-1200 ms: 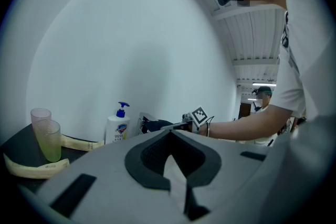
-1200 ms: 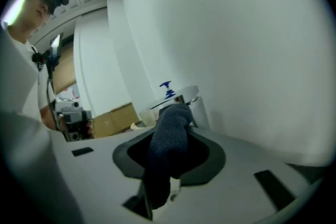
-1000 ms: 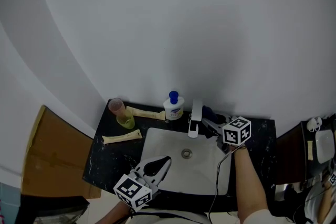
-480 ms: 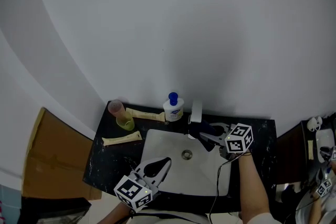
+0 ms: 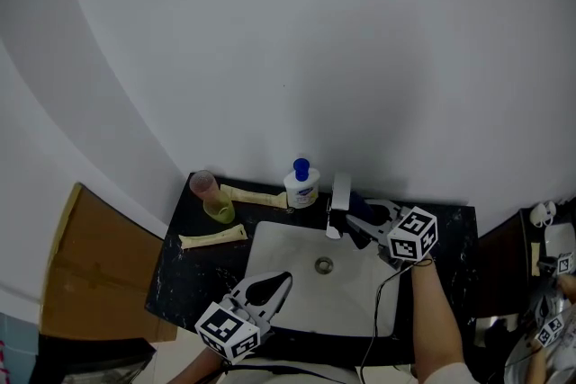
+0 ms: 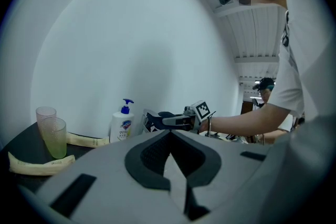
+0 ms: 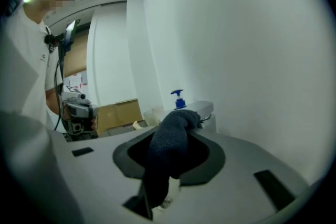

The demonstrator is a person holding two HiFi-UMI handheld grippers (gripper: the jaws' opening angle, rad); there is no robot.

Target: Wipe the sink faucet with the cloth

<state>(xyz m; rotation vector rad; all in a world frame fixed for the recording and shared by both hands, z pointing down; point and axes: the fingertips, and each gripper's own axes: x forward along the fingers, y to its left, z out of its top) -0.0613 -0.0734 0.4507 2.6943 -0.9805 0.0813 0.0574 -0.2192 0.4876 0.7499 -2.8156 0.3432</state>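
Observation:
The silver faucet [image 5: 340,192] stands at the back rim of the white sink [image 5: 297,279]. My right gripper [image 5: 354,221] is shut on a dark blue cloth [image 7: 169,147], which bulges past its tips right at the faucet's right side by the spout. In the right gripper view the faucet [image 7: 206,108] shows just beyond the cloth. Whether the cloth touches it I cannot tell. My left gripper [image 5: 277,281] hovers over the sink's front edge, shut with nothing in it, pointing toward the faucet. In the left gripper view the cloth [image 6: 156,121] sticks out of the right gripper.
A blue-capped soap bottle [image 5: 301,183] stands left of the faucet. Two stacked cups [image 5: 212,198] and two pale yellow tubes [image 5: 212,236] lie on the dark counter [image 5: 180,270] at the left. A cardboard box [image 5: 85,265] sits beside the counter. Another person stands behind.
My right gripper has shifted a little with the cloth along the faucet's right side and rolled slightly. The left gripper has stayed where it was.

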